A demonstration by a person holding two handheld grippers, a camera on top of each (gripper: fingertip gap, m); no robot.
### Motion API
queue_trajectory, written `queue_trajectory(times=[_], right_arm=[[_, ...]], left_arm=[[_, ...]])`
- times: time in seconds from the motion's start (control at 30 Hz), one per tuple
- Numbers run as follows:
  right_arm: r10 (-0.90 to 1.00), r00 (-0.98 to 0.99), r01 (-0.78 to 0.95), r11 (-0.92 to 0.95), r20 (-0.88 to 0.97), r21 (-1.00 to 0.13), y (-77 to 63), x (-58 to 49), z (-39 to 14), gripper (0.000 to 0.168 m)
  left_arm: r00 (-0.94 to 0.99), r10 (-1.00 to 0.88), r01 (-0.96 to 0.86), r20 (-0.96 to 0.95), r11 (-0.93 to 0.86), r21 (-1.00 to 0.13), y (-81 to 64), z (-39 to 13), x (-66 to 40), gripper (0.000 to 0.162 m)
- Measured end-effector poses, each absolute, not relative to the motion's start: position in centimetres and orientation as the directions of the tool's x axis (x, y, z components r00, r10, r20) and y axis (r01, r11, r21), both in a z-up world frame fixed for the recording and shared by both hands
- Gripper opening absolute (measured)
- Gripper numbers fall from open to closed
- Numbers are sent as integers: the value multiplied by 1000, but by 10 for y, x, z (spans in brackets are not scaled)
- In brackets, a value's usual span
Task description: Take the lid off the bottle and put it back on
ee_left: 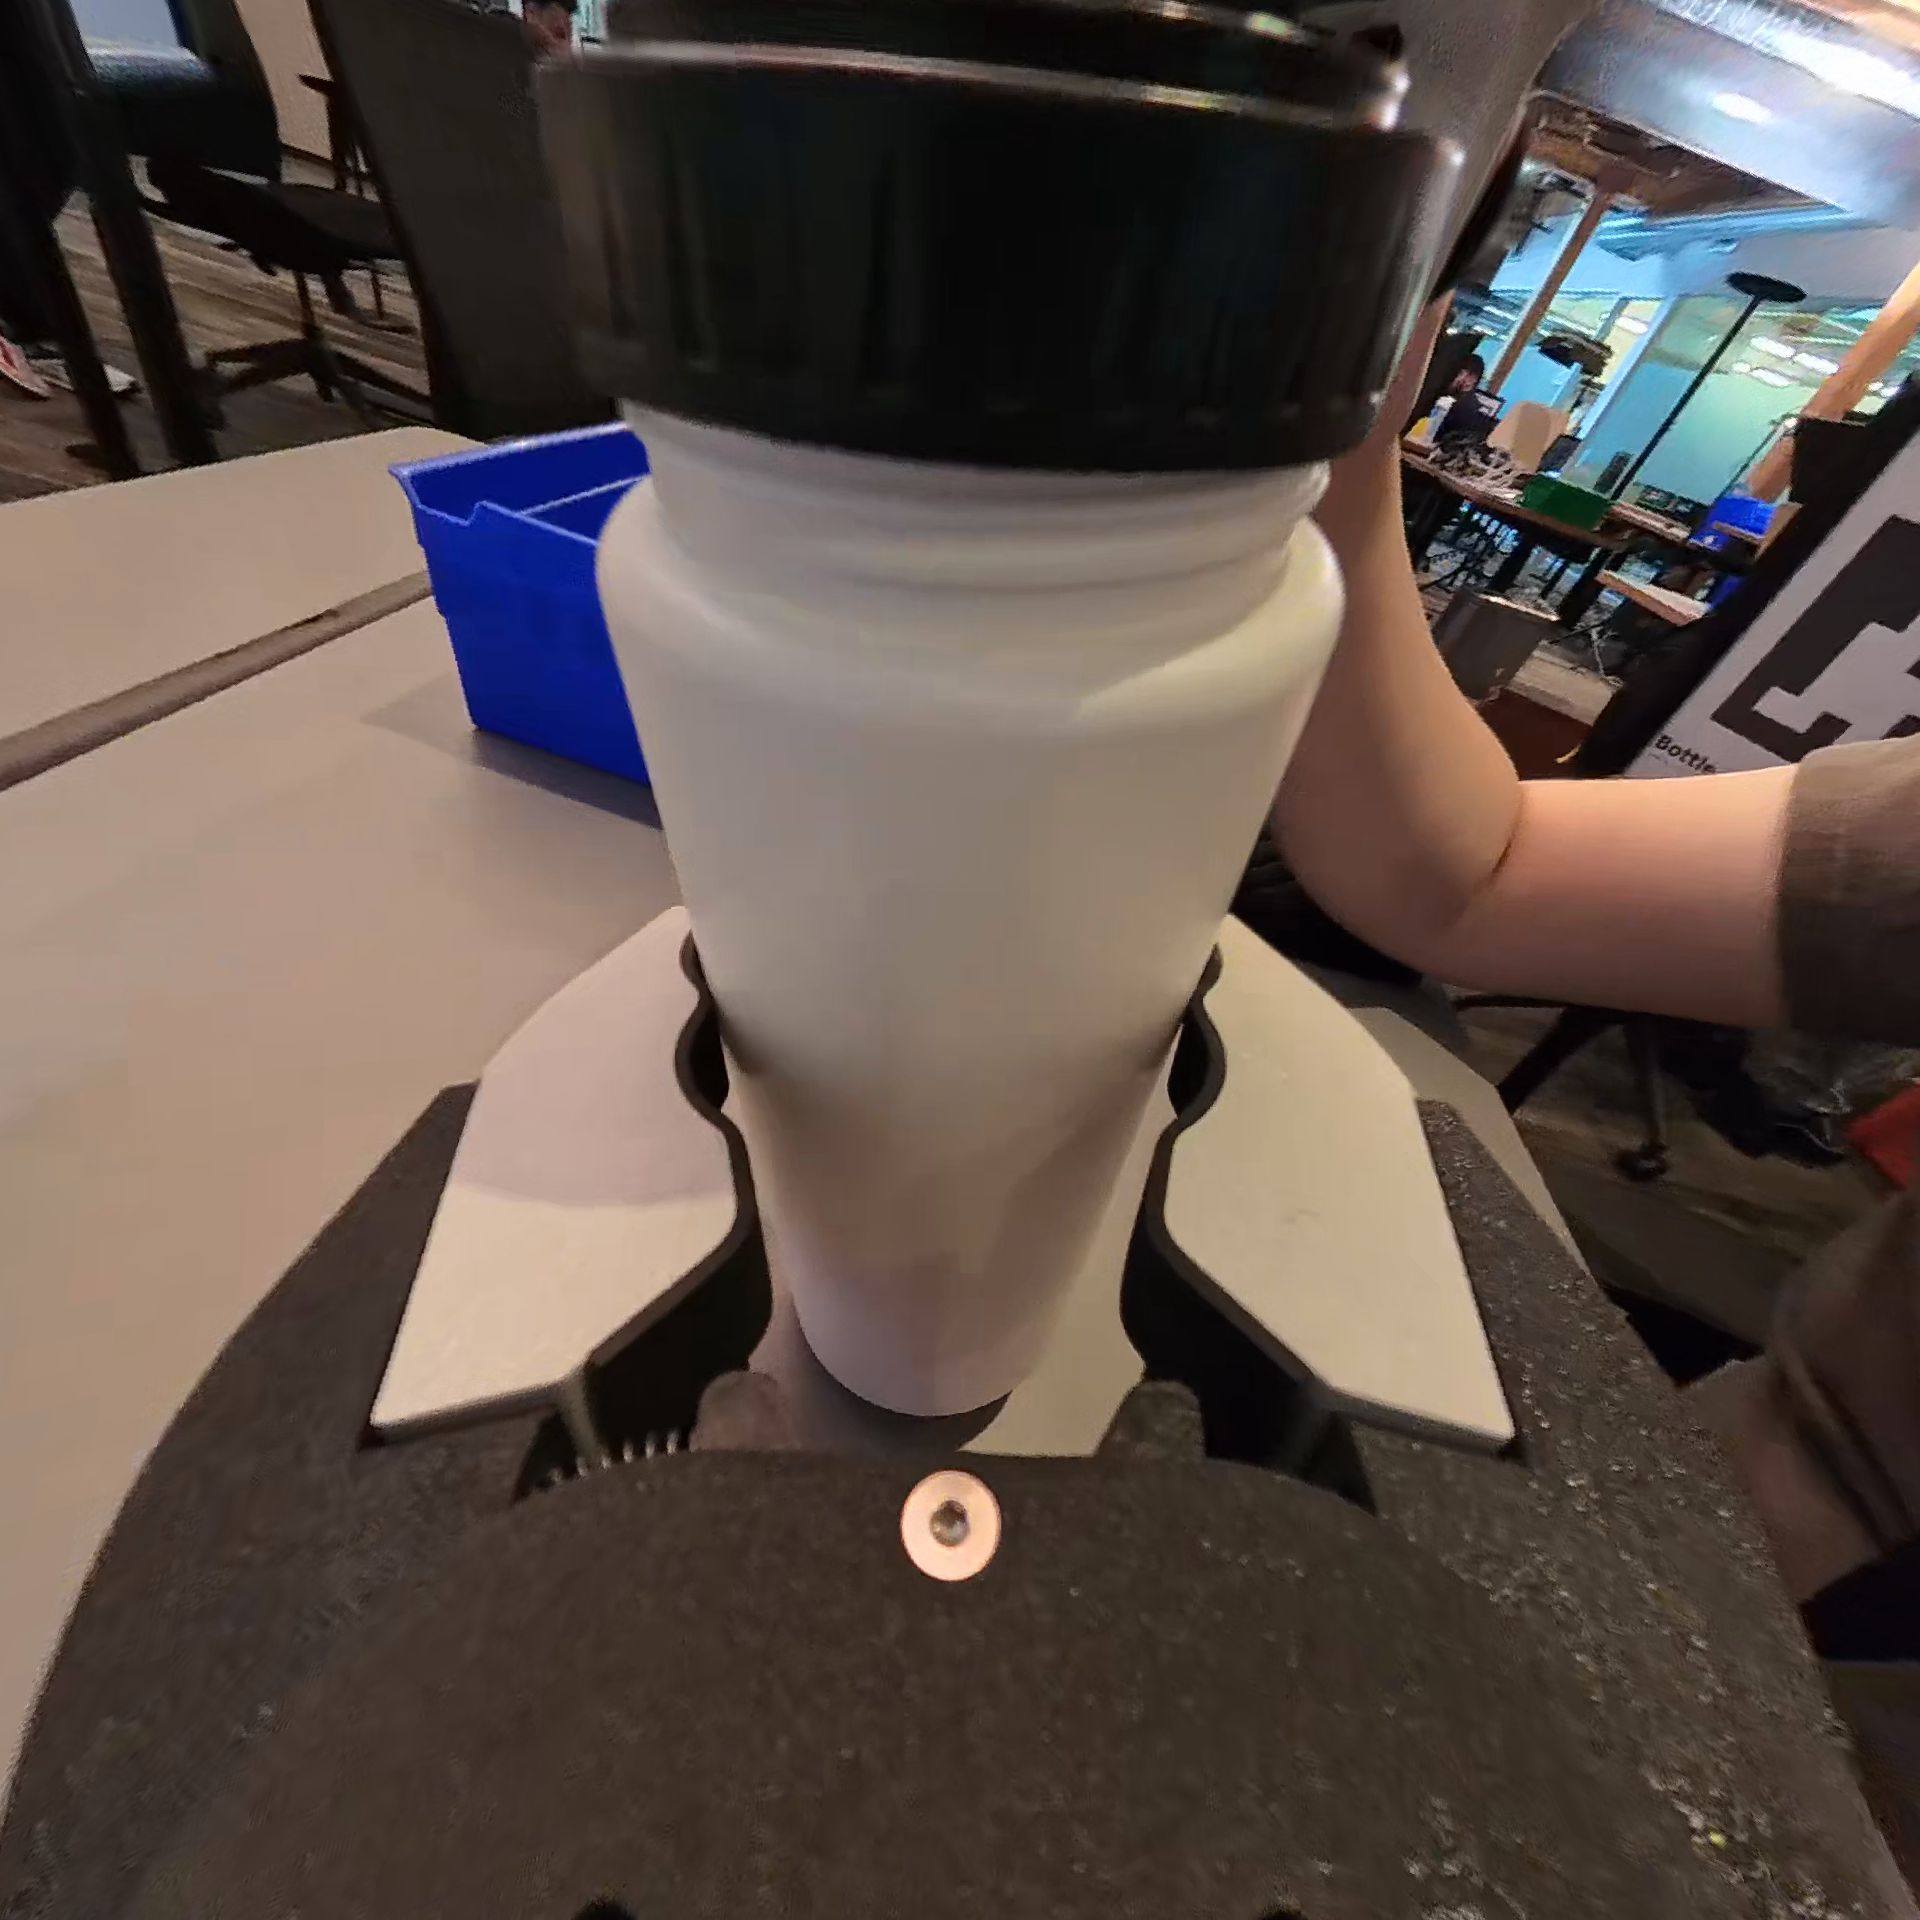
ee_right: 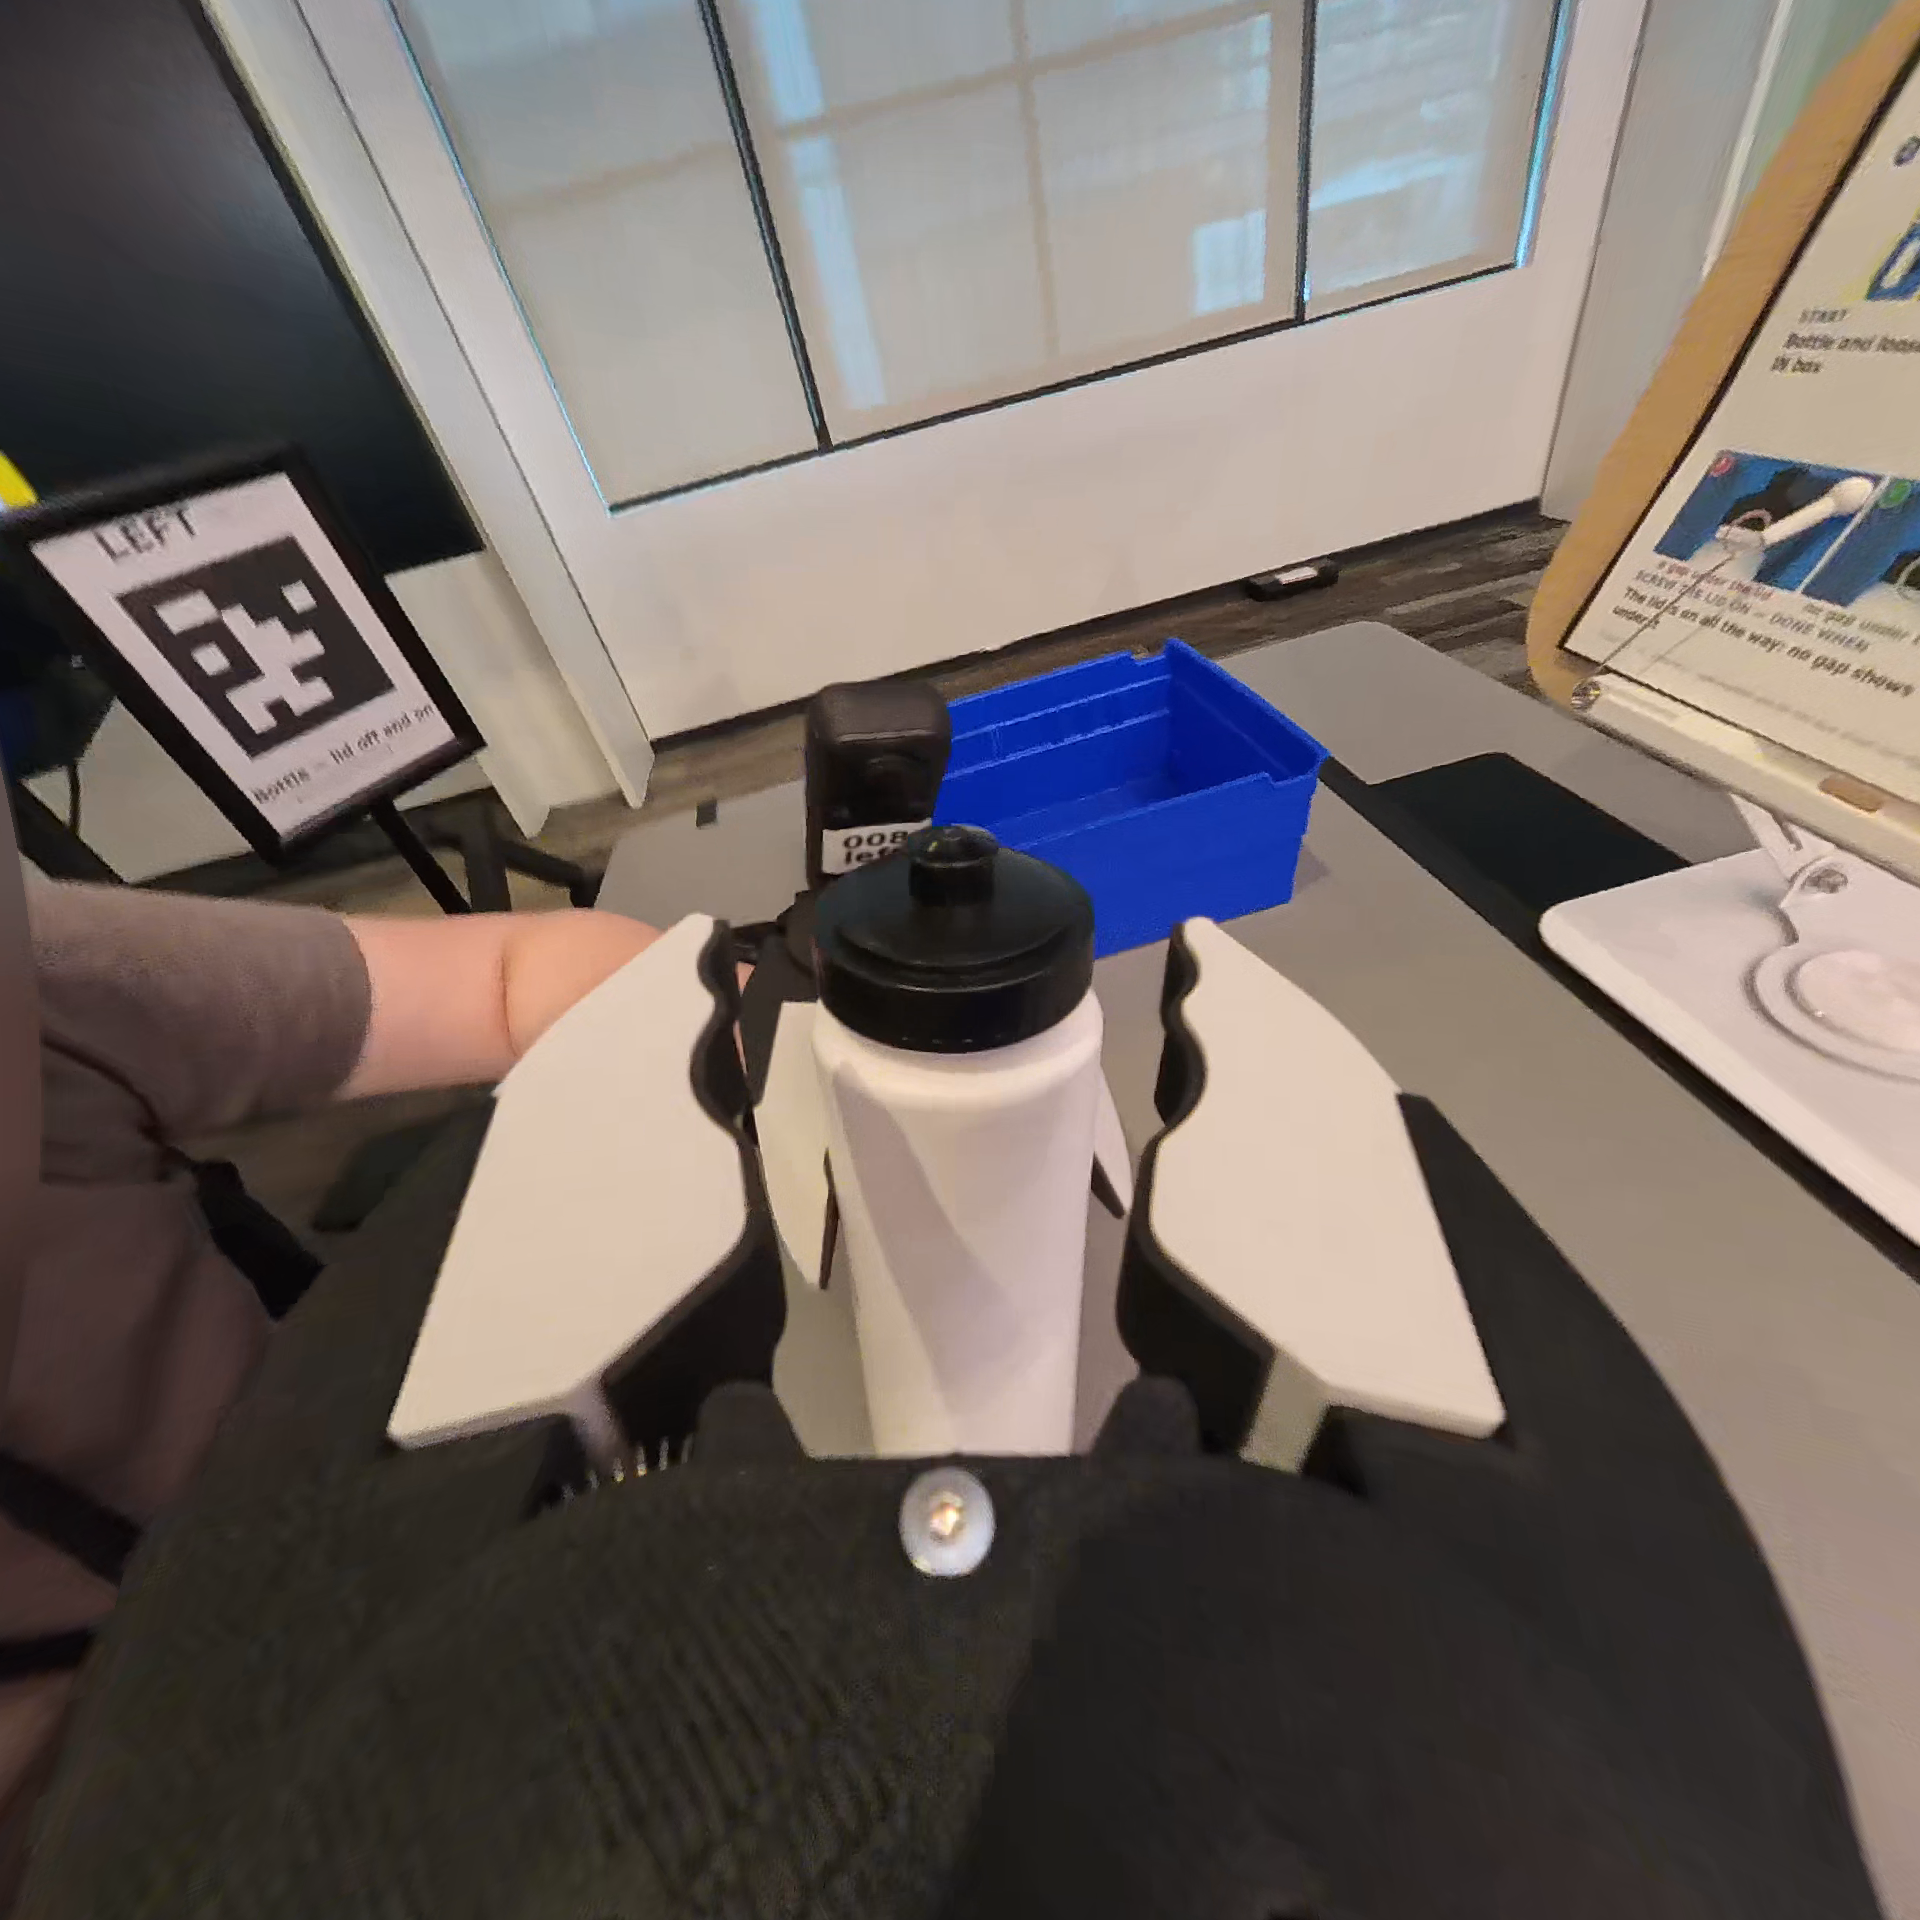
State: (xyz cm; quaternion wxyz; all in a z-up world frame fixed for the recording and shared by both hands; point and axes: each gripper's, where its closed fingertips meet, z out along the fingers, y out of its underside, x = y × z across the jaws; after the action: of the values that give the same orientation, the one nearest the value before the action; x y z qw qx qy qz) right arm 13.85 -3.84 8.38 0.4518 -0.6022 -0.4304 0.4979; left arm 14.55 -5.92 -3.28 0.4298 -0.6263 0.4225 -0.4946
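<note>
At frame centre, the left gripper (ee_left: 951,1049) was clamped on the bottle (ee_left: 966,831), steadying it for unscrewing. The right gripper (ee_right: 940,1023) stood apart beside the lid (ee_right: 954,961), which sat on the bottle.

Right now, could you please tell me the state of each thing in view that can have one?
Bottle: upright, clamped low on its body.
Lid: on the bottle; a strip of neck shows beneath it.
Left claw: shut on the bottle.
Right claw: open, fingers either side of the lid, apart from it.
Blue bin: upright on the table, open-topped, looks empty.
</note>
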Motion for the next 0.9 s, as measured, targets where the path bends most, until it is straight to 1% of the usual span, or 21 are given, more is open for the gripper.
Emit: queue_trajectory(times=[0.07,0.17,0.2,0.33,0.43,0.53,0.6,0.73,0.8,0.9], right_arm=[[964,189,85,-208,-189,-974,-34,138,82,80],[946,305,176,-165,-106,-970,-27,136,71,80],[939,331,196,-168,-96,-966,-26,135,69,80],[899,422,244,-240,-120,-940,-31,132,63,80],[873,482,345,-266,-74,-900,-42,141,61,80],[857,514,439,-303,-41,-846,-44,139,74,80],[850,527,539,-350,-17,-766,-36,130,81,81],[817,577,698,-491,3,-522,-27,119,73,81],[786,618,715,-557,9,-424,-25,116,67,85],[742,670,705,-633,10,-319,-30,108,57,92]], left_arm=[[227,-954,-127,195,-227,-966,-51,-35,142,85],[368,-930,-232,22,-115,-966,-34,-48,135,85],[390,-921,-237,4,-105,-966,-32,-48,135,85],[475,-880,-228,-17,-104,-968,-25,-47,134,85],[545,-838,-204,-10,-120,-972,-19,-46,132,85],[583,-812,-183,5,-137,-973,-16,-47,130,85],[602,-798,-165,24,-154,-974,-14,-47,128,85],[618,-785,-135,30,-143,-980,-14,-46,125,85],[609,-792,-136,35,-147,-980,-15,-46,124,85],[606,-795,-115,31,-126,-985,-15,-45,125,85]])
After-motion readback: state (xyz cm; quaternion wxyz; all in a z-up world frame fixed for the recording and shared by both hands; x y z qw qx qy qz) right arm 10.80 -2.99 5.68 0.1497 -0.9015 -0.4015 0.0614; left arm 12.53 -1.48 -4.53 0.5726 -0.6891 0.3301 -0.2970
